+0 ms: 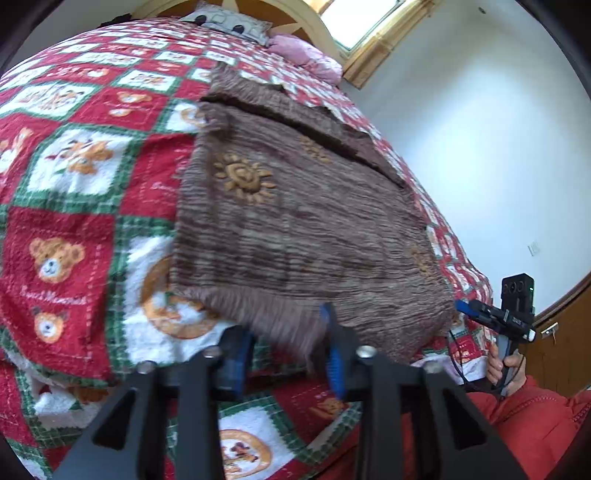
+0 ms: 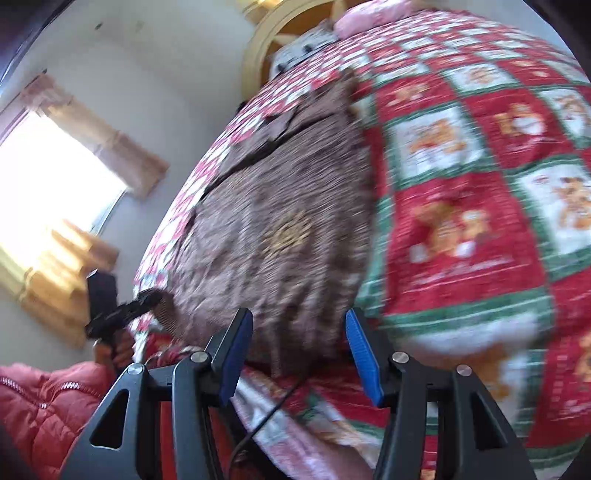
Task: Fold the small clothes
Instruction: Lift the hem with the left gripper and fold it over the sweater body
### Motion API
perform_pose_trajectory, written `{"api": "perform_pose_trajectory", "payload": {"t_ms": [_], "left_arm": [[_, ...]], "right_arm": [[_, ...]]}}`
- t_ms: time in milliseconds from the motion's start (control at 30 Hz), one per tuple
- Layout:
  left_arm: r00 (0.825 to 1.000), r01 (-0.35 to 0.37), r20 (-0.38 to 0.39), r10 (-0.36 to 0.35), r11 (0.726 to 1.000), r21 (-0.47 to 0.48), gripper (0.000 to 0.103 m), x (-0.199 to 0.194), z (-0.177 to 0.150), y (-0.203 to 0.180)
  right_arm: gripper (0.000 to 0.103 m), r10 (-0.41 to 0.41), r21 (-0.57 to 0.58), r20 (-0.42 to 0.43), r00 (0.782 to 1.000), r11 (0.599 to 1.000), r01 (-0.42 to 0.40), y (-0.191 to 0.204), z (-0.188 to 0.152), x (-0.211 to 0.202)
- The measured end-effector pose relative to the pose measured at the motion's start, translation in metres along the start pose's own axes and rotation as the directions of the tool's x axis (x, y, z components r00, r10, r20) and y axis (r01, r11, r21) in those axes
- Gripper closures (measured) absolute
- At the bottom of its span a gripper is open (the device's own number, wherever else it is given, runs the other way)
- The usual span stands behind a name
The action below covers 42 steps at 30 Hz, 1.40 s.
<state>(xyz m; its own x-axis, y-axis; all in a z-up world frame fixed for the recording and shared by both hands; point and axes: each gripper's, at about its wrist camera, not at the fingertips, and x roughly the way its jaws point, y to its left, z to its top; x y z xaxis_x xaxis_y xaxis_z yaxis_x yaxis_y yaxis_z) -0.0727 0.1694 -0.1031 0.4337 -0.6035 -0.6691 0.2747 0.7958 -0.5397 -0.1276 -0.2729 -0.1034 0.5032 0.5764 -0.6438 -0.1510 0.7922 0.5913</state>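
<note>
Left gripper (image 1: 286, 356) sits at the near hem of the brown knitted garment (image 1: 295, 229), jaws parted, and the fringe hangs between the blue pads (image 1: 334, 369) without being pinched. Right gripper (image 2: 299, 350) likewise stands apart at the same hem, nothing clamped. One gripper at each near corner, probably so the hem can be taken at both ends for an even fold. The garment lies spread flat on the bed's teddy-bear quilt (image 1: 70, 221), sun motifs up, its far end toward the pillows (image 1: 229, 20). A hand (image 1: 504, 369) in a red sleeve holds the other gripper's handle.
</note>
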Motion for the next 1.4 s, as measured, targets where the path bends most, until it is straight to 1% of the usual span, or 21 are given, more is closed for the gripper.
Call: {"api": "perform_pose_trajectory", "payload": {"t_ms": [67,133,200,267,300,333,367,400,500,567,633,733,833,933,1033,1133,1200,1267,1333,1367,1400], "left_arm": [[1.000,0.008,0.010,-0.008,1.000,-0.016,0.054,-0.004,0.001,0.005],[1.000,0.004,0.019,-0.003,0.999,-0.033,0.041,-0.006,0.002,0.008],[1.000,-0.006,0.013,0.007,0.999,-0.049,0.041,-0.002,0.003,0.012],[1.000,0.025,0.010,-0.024,0.998,-0.064,0.043,0.002,0.001,0.013],[0.999,0.037,0.015,-0.036,0.998,-0.059,0.053,0.003,0.000,0.012],[0.999,0.045,0.009,-0.044,0.998,-0.048,0.079,0.004,-0.001,0.011],[0.999,0.045,-0.006,-0.045,0.998,-0.035,0.094,0.007,-0.002,0.009],[0.999,0.037,-0.021,-0.038,0.999,-0.024,0.096,0.009,-0.003,0.008],[0.998,0.062,-0.001,-0.062,0.998,-0.002,0.096,0.007,-0.003,0.001],[0.995,0.104,0.013,-0.104,0.994,-0.014,0.096,0.003,0.001,-0.005],[0.986,0.166,0.035,-0.164,0.985,-0.057,0.096,-0.001,0.010,-0.008],[0.977,0.204,0.077,-0.200,0.977,-0.056,0.096,-0.011,0.029,-0.017],[0.965,0.242,0.122,-0.233,0.969,-0.056,0.096,-0.020,0.048,-0.024],[0.951,0.277,0.160,-0.264,0.959,-0.062,0.096,-0.025,0.070,-0.029],[0.944,0.282,0.194,-0.267,0.958,-0.049,0.096,-0.029,0.084,-0.036],[0.941,0.269,0.224,-0.253,0.962,-0.044,0.096,-0.032,0.096,-0.039],[0.945,0.243,0.241,-0.223,0.968,-0.055,0.097,-0.032,0.104,-0.035],[0.950,0.224,0.243,-0.198,0.971,-0.082,0.097,-0.026,0.108,-0.029],[0.955,0.219,0.226,-0.190,0.970,-0.107,0.097,-0.018,0.109,-0.025],[0.958,0.214,0.217,-0.188,0.971,-0.103,0.097,-0.014,0.108,-0.026],[0.962,0.202,0.203,-0.181,0.975,-0.088,0.097,-0.010,0.105,-0.028]], "right_arm": [[0.047,0.010,-0.026,-0.006,1.000,1.000,-0.010,0.008,0.001,0.005],[0.047,0.052,0.004,-0.020,0.998,0.999,-0.052,0.007,0.004,0.009],[0.047,0.046,0.017,-0.010,0.999,0.999,-0.046,0.006,0.006,0.014],[0.048,0.039,0.032,0.012,0.999,0.999,-0.040,0.003,0.009,0.014],[0.048,0.039,0.039,0.021,0.999,0.998,-0.040,0.003,0.010,0.014],[0.048,0.038,0.043,0.025,0.999,0.998,-0.039,0.003,0.010,0.015],[0.048,0.037,0.046,0.026,0.999,0.998,-0.039,0.003,0.010,0.015],[0.048,0.039,0.047,0.024,0.999,0.998,-0.040,0.003,0.010,0.014],[0.048,0.047,0.057,0.027,0.999,0.997,-0.048,-0.001,0.009,0.009],[0.048,0.033,0.059,0.036,0.999,0.998,-0.035,-0.004,0.008,0.005],[0.048,-0.007,0.059,0.057,0.998,0.998,0.004,-0.009,0.010,0.000],[0.048,-0.088,0.064,0.093,0.992,0.995,0.082,-0.014,0.014,-0.009],[0.048,-0.087,0.051,0.068,0.994,0.995,0.084,-0.015,0.017,-0.009],[0.048,-0.070,-0.007,0.014,0.997,0.997,0.071,-0.004,0.019,0.002],[0.048,-0.105,-0.062,-0.018,0.994,0.993,0.104,0.007,0.026,0.015],[0.048,-0.088,-0.044,-0.027,0.996,0.995,0.087,0.005,0.034,0.021],[0.048,-0.086,-0.051,-0.030,0.996,0.995,0.084,0.004,0.035,0.023],[0.048,-0.118,-0.106,-0.037,0.992,0.988,0.113,0.012,0.035,0.028],[0.050,-0.176,-0.196,-0.044,0.983,0.967,0.165,0.026,0.032,0.032],[0.063,-0.207,-0.244,-0.046,0.977,0.951,0.190,0.031,0.029,0.034],[0.072,-0.255,-0.305,-0.049,0.966,0.924,0.229,0.039,0.026,0.038]]}}
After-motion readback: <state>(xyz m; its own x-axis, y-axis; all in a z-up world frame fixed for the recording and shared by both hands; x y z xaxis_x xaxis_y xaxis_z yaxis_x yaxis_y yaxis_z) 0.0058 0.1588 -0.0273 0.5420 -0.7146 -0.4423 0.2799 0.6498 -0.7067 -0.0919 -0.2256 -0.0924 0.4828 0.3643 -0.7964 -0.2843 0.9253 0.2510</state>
